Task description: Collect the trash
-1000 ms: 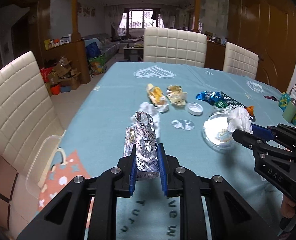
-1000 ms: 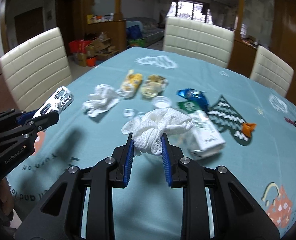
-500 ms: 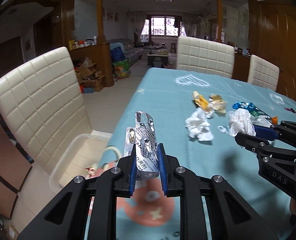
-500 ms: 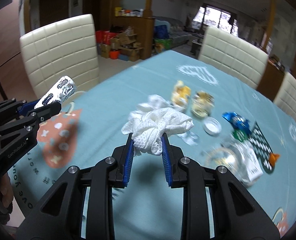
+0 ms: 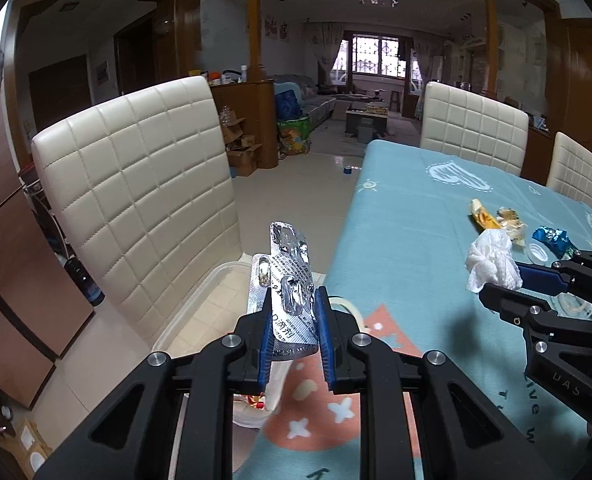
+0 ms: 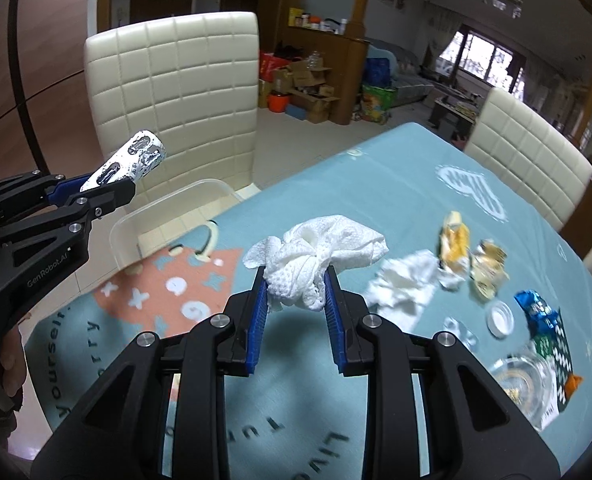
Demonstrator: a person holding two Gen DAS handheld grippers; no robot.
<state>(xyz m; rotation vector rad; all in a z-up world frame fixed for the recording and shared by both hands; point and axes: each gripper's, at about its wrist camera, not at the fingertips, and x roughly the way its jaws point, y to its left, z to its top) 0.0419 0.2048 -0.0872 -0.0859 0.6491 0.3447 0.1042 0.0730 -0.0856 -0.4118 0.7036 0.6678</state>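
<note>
My left gripper (image 5: 292, 320) is shut on a silver pill blister pack (image 5: 286, 280) and holds it over the table's left edge, above a clear plastic bin (image 5: 200, 300) beside the table. The blister pack also shows in the right wrist view (image 6: 130, 162), above the bin (image 6: 164, 210). My right gripper (image 6: 294, 300) is shut on a crumpled white paper towel (image 6: 319, 256) above the teal tablecloth (image 6: 375, 200); it shows in the left wrist view (image 5: 507, 280) with the towel (image 5: 491, 260).
A cream chair (image 5: 136, 208) stands close behind the bin. On the table lie another white tissue (image 6: 403, 284), yellow wrappers (image 6: 453, 240), a white cap (image 6: 500, 316), a blue wrapper (image 6: 535, 308) and a glass dish (image 6: 527, 384). More chairs (image 5: 471, 128) stand at the far side.
Both grippers have swung left with their loads. The blister pack has gone from over the table middle to over the bin at the edge; the towel has followed toward the left edge.
</note>
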